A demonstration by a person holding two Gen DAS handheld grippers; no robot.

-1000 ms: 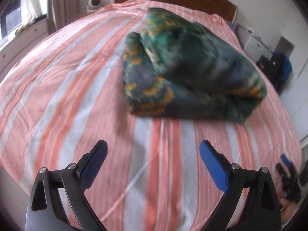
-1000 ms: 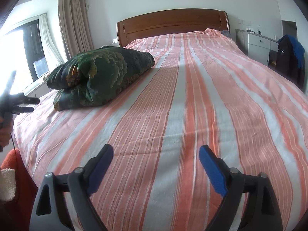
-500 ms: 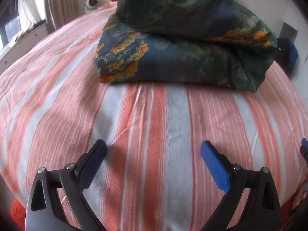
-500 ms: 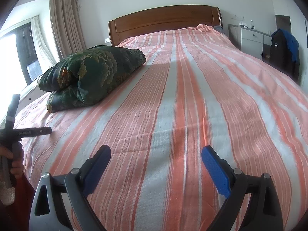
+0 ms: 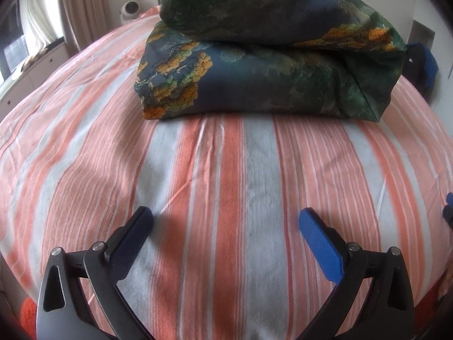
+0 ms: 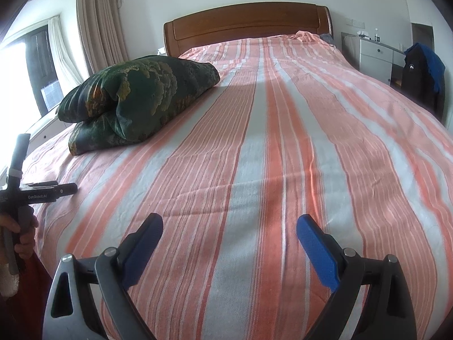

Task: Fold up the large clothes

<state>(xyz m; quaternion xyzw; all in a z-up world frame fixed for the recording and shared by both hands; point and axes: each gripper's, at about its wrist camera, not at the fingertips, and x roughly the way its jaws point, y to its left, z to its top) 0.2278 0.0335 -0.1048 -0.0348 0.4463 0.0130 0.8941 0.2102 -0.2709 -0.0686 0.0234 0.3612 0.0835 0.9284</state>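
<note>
Green fabric: one dark green garment point(image 5: 271, 65) with orange and gold print, folded into a thick bundle of two stacked layers.
Garment's place: on the bed point(image 5: 226, 175), toward its left side in the right wrist view point(image 6: 138, 99), well short of the headboard.
Bed cover: one sheet striped in orange, white and grey, lightly creased.
Left tongs point(image 5: 225, 221): one pair, released; the jaws have just been opening and now stand spread wide, with only striped sheet between them, near the bundle's front edge but apart from it.
Right tongs point(image 6: 229, 226): one pair, spread wide and holding nothing, over bare sheet well apart from the garment.
Hand point(image 6: 19, 235): one seen at the left edge of the right wrist view, gripping the left tool's handle.
Headboard point(image 6: 246, 25): one, brown wood.
Surroundings: curtains point(image 6: 99, 25) by a bright window, one white drawer unit point(image 6: 373, 53).
</note>
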